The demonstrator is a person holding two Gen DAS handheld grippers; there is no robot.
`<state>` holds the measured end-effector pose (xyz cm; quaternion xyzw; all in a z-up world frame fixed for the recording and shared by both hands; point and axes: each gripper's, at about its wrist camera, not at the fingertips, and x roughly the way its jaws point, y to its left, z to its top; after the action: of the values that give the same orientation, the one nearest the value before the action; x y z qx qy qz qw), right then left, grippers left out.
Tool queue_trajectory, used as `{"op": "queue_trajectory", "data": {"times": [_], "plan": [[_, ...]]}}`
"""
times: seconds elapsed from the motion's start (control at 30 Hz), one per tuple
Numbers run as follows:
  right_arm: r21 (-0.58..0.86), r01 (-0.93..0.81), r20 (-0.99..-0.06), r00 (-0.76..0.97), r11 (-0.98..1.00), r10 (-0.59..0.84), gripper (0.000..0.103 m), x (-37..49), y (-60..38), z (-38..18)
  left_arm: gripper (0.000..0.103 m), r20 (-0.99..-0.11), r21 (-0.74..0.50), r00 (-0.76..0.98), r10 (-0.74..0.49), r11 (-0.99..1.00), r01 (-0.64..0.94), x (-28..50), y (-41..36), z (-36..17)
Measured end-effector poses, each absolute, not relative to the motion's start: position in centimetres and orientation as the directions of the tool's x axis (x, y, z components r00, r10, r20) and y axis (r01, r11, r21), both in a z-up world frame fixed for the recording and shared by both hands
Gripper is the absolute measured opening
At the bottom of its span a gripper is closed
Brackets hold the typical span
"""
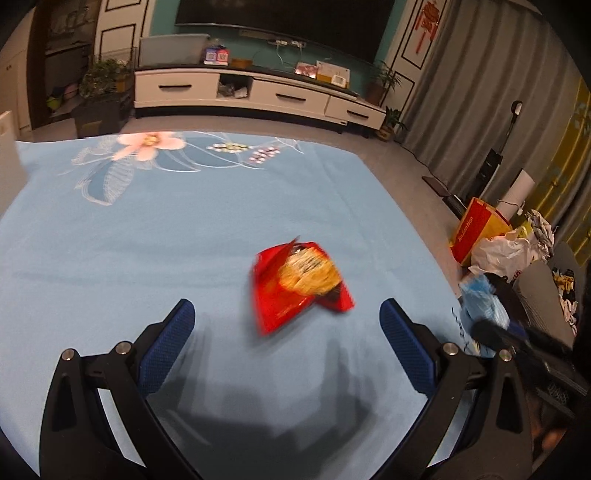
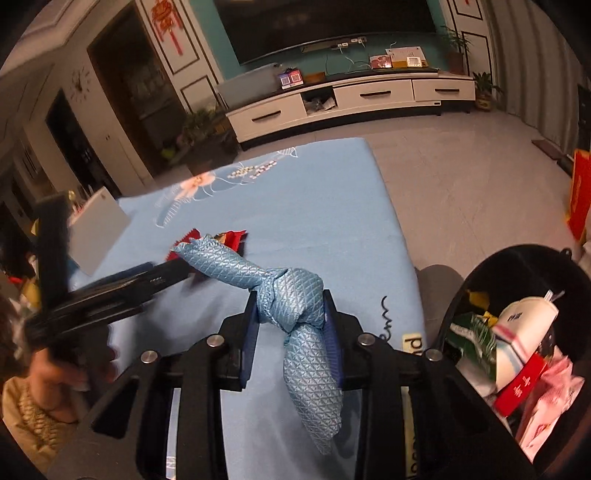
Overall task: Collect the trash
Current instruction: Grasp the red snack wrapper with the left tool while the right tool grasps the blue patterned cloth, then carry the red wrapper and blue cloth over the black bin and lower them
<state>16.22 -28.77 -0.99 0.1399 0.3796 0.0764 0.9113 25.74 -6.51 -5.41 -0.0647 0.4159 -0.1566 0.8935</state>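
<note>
Jaws of the right gripper [image 2: 291, 325] clamp the knotted cloth [image 2: 291, 295]; left gripper [image 1: 286, 339] gapes empty before the wrapper [image 1: 299, 286]. Carry the cloth squarely over the bin [image 2: 517, 258] off the surface's right edge before letting go.

A light blue cloth [image 1: 184, 229] with a pink flower print [image 1: 147, 142] covers the tabletop. Beyond it a white TV cabinet [image 1: 258, 92] with dark drawer handles stands under a large dark television [image 1: 284, 22]. Potted plants [image 1: 105, 79] flank the cabinet. Grey curtains [image 1: 480, 92] hang to the right, with a red knot ornament [image 1: 426, 22] beside them.
</note>
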Motion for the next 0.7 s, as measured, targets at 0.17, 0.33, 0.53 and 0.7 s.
{"op": "queue_trajectory", "data": {"times": [0.17, 0.33, 0.53, 0.7], "plan": [[0.335, -0.048, -0.655, 0.706, 0.941, 0.27, 0.033, 15.8, -28.5, -0.7, 0.099, -0.735, -0.264, 0.588, -0.339, 0.941, 0.212, 28.0, -7.5, -6.4], [0.342, -0.055, -0.65, 0.707, 0.938, 0.278, 0.033, 15.3, -28.6, -0.7, 0.06, -0.758, -0.211, 0.588, -0.282, 0.959, 0.188, 28.9, -8.5, -7.1], [0.347, -0.025, -0.648, 0.717, 0.938, 0.259, 0.033, 15.0, -28.9, -0.5, 0.038, -0.757, -0.19, 0.582, -0.298, 0.952, 0.24, 28.4, -9.2, -7.0], [0.349, 0.001, -0.647, 0.723, 0.937, 0.24, 0.033, 14.1, -29.3, -0.1, 0.038, -0.748, -0.196, 0.58, -0.321, 0.943, 0.269, 27.2, -9.6, -6.7]]}}
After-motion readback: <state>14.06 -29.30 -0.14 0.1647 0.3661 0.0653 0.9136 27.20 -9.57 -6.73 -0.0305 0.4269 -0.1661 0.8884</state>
